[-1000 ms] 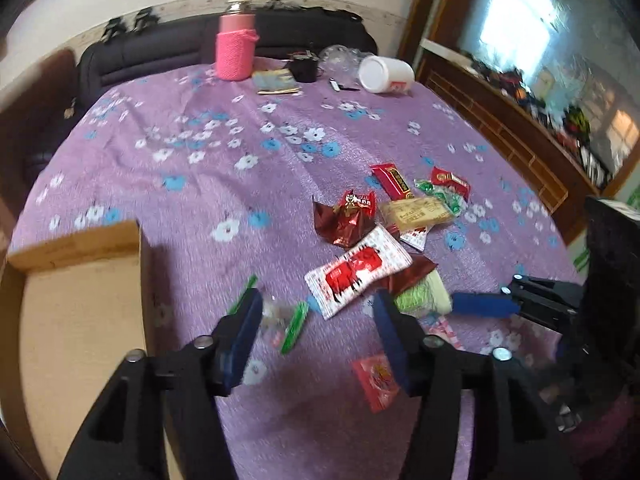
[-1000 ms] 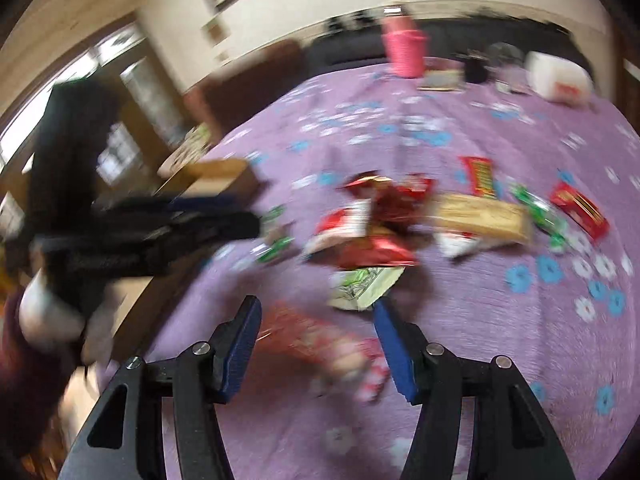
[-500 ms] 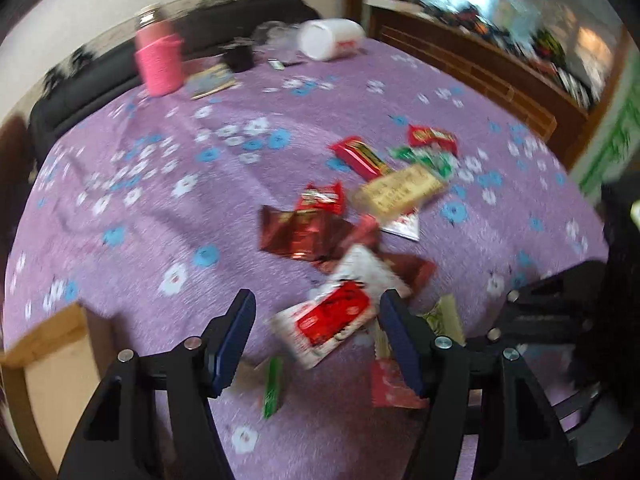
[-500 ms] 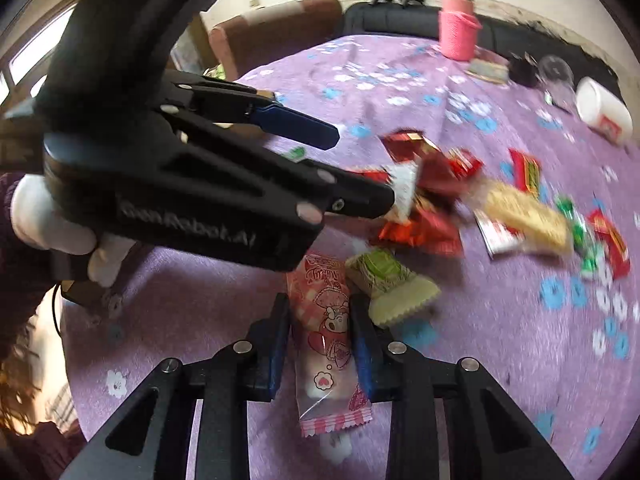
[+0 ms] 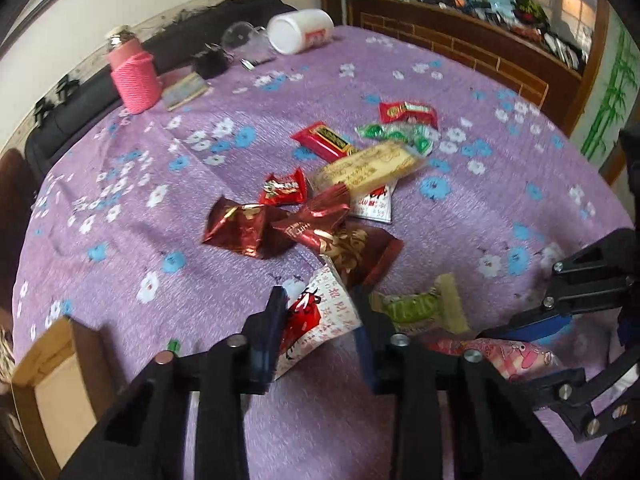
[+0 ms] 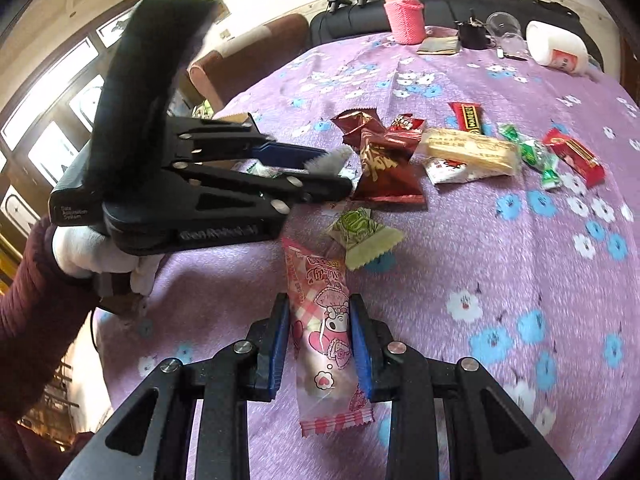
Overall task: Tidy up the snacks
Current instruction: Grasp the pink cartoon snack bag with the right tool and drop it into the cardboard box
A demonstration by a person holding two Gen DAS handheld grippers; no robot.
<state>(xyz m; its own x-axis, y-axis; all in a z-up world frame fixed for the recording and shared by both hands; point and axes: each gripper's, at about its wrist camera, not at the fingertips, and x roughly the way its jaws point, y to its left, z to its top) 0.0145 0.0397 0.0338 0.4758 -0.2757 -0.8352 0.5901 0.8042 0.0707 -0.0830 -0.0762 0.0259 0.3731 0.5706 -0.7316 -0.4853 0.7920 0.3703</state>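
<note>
Loose snacks lie heaped on the purple flowered cloth [image 5: 120,240]. My left gripper [image 5: 318,312] has a white and red packet [image 5: 308,316] between its blue pads; the jaws are closing and pinch it. The right wrist view shows that gripper [image 6: 336,170] from the side, held by a white-gloved hand [image 6: 92,256], with the packet's white end [image 6: 330,160] in its tips. My right gripper [image 6: 319,304] is shut on a long pink cartoon packet [image 6: 324,344], pads pressing both its sides. From the left wrist view this packet [image 5: 508,354] shows in the right gripper [image 5: 532,352].
A green wafer packet [image 6: 360,236] lies just beyond the pink one. Dark red packets [image 5: 240,228], a yellow bar [image 5: 368,168] and green candies [image 5: 396,134] fill the middle. An open cardboard box [image 5: 52,364] stands at the left. A pink bottle [image 5: 134,76] and white jar [image 5: 300,32] stand far back.
Both grippers sank toward the cloth and went from wide open to closed: the right onto the pink packet, then the left onto the white and red packet. The left wrist rolled.
</note>
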